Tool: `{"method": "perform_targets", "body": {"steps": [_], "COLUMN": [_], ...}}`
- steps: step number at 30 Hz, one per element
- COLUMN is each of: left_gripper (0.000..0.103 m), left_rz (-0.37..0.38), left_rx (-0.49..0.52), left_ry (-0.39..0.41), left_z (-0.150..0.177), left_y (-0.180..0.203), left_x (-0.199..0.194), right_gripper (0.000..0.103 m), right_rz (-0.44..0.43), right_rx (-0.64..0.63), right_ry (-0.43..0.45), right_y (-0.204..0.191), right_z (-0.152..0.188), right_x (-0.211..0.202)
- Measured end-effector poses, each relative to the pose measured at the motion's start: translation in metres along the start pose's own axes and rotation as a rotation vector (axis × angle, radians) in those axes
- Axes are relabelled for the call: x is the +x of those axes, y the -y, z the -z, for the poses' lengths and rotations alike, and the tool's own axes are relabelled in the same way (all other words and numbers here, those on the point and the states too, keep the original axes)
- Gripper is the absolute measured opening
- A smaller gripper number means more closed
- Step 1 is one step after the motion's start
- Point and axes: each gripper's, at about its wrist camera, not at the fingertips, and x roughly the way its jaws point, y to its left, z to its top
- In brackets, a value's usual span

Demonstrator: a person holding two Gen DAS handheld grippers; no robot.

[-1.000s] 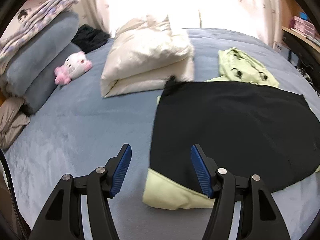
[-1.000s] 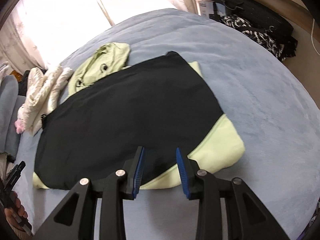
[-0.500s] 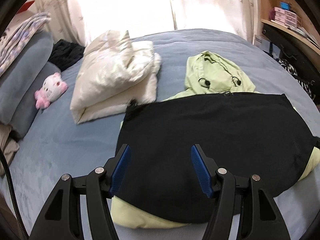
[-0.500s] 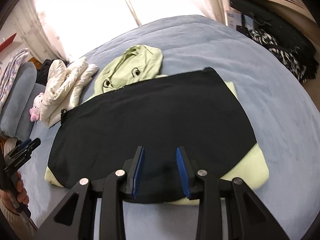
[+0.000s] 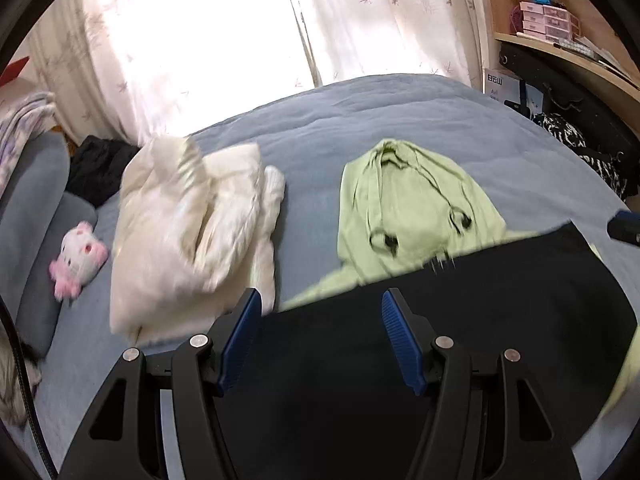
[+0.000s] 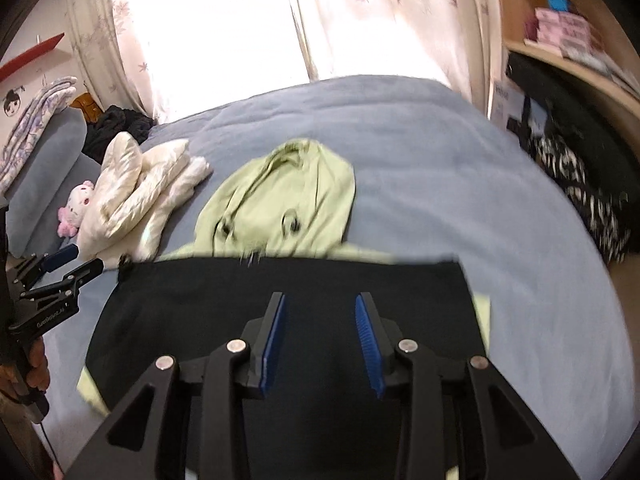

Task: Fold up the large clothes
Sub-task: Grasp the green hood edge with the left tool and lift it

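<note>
A: Where is the garment?

B: The light green hoodie lies flat on the blue-grey bed, hood toward the curtains. A black cloth covers its body, with green showing at the edges.

A: And the tools?

B: The left hand-held gripper hangs above the black cloth, jaws apart and empty. The right hand-held gripper has its jaws opening, nothing between them.

A: Any writing?

B: A white box by the shelf carries dark characters, too small to read. In the right wrist view the left tool's black frame has pale lettering, blurred beyond reading.

A: Anything else on the bed?

B: A folded cream jacket and a pink-and-white plush toy beside it.
</note>
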Motion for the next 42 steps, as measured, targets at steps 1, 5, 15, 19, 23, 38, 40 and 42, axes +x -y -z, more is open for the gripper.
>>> {"method": "perform_targets", "body": {"steps": [1, 5, 15, 19, 23, 38, 40, 42], "left_gripper": [0.061, 0.061, 0.061, 0.061, 0.061, 0.007, 0.015, 0.050], "left_rz": [0.011, 0.051, 0.112, 0.099, 0.163, 0.217, 0.224, 0.189], "left_rx": [-0.003, -0.037, -0.120, -0.144, -0.194, -0.201, -0.193, -0.182], "left_ry": [-0.016, -0.060, -0.213, -0.263, -0.324, -0.288, -0.296, -0.298], "left_z": [-0.013, -0.053, -0.092, -0.087, -0.078, -0.076, -0.076, -0.076], "left_y": [-0.001, -0.006, -0.010, -0.007, -0.008, 0.007, 0.003, -0.004], "left_x": [0.013, 0.060, 0.206, 0.254, 0.288, 0.297, 0.299, 0.300], "right_gripper": [0.036, 0.036, 0.036, 0.036, 0.036, 0.042, 0.058, 0.060], "right_rz": [-0.003, -0.008, -0.068, -0.120, -0.141, -0.076, -0.061, -0.104], "right_rx": [-0.001, 0.008, 0.175, 0.228, 0.240, 0.317, 0.321, 0.342], "right_ry": [0.006, 0.022, -0.120, -0.181, -0.211, -0.182, -0.211, -0.220], "right_y": [0.001, 0.004, 0.051, 0.062, 0.066, 0.080, 0.093, 0.102], "right_z": [-0.013, -0.060, -0.105, -0.104, -0.101, -0.109, -0.107, -0.104], "right_x": [0.007, 0.042, 0.175, 0.218, 0.251, 0.269, 0.273, 0.276]}}
